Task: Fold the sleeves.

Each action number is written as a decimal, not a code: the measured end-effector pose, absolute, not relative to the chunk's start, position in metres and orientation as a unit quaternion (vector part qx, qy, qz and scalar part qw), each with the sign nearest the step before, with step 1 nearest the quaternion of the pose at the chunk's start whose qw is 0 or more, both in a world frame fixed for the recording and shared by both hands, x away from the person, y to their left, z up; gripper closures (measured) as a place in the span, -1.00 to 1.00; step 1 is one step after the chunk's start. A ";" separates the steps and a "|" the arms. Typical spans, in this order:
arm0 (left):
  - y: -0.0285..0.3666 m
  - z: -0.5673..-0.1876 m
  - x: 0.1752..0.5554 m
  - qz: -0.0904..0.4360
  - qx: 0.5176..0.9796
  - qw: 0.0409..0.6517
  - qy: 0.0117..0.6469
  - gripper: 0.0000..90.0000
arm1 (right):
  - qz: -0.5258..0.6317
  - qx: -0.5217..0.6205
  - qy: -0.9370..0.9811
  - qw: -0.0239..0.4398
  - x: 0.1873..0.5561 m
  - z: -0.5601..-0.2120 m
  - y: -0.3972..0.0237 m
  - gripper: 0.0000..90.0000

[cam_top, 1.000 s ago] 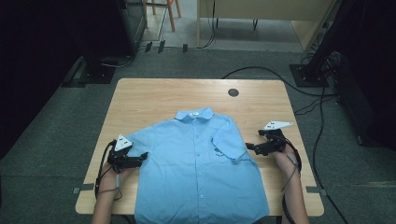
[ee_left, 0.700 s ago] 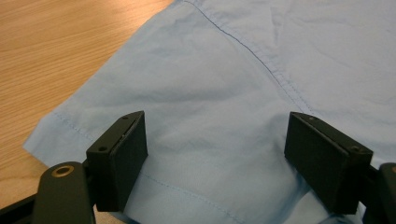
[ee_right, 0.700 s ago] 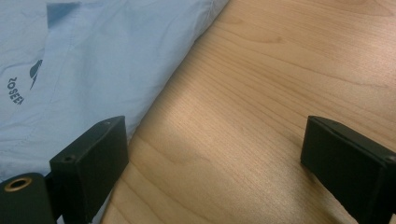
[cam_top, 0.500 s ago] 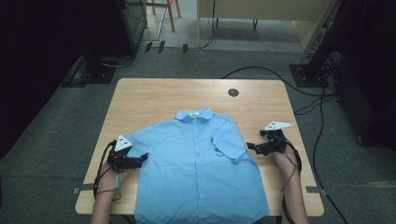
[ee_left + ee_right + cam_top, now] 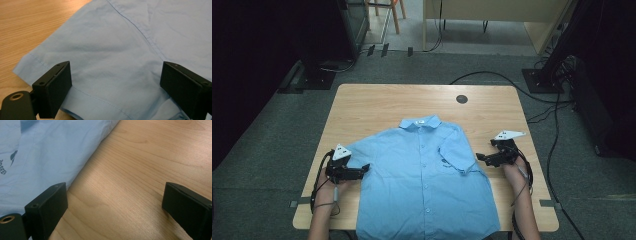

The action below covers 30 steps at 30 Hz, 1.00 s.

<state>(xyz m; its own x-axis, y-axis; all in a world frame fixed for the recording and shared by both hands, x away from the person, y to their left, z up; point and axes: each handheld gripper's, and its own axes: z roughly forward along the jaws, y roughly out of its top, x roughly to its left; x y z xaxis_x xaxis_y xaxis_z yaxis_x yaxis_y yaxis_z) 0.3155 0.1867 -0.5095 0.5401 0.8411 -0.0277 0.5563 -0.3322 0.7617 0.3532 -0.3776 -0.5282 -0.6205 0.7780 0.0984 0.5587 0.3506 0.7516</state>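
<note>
We are looking down on a light wooden table [image 5: 377, 107] with a pale blue short-sleeved shirt [image 5: 422, 190] lying flat on it, front side up, buttons running down the middle and collar [image 5: 420, 122] pointing toward the far edge. The hem is hanging at or over the near edge between the person's forearms. The sleeve on the person's right side is lying folded inward across the chest, with a small dark print beside it; the other sleeve is spreading out flat toward the table's left edge. The left gripper [image 5: 362, 170] is sitting at that flat sleeve, its tips touching or just over the cloth; in the left gripper view we are seeing its jaws standing wide apart with the sleeve [image 5: 100, 72] and its stitched hem lying between them, nothing pinched. The right gripper [image 5: 481, 158] is resting on the table just beside the folded sleeve, pointing inward at it; in the right gripper view its jaws are also gaping wide, with mostly bare wood [image 5: 140, 182] between them and the shirt's edge [image 5: 52, 157] running past the jaw on that view's left. A small dark round disc [image 5: 462, 99] is sitting in the tabletop near the far edge, well apart from the shirt. Cables are trailing across the grey floor [image 5: 272, 150] beyond.
</note>
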 end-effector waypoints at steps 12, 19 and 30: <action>0.194 -0.499 0.314 0.205 0.787 0.386 0.435 -0.65 | 0.359 0.394 0.830 0.165 0.351 -0.530 -0.368 -0.99; 0.197 -0.498 0.315 0.215 0.790 0.375 0.435 -0.65 | 0.357 0.397 0.829 0.167 0.351 -0.530 -0.367 -1.00; 0.206 -0.501 0.321 0.207 0.787 0.373 0.446 -0.46 | 0.357 0.402 0.826 0.168 0.351 -0.530 -0.367 -1.00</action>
<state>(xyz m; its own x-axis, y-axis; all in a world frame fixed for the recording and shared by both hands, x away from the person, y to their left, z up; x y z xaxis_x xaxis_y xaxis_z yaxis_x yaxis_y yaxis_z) 0.3210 0.2058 -0.5006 0.5166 0.8562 -0.0067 0.5466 -0.3238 0.7723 0.3510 -0.3673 -0.5299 -0.6198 0.7847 0.0098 0.5449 0.4214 0.7249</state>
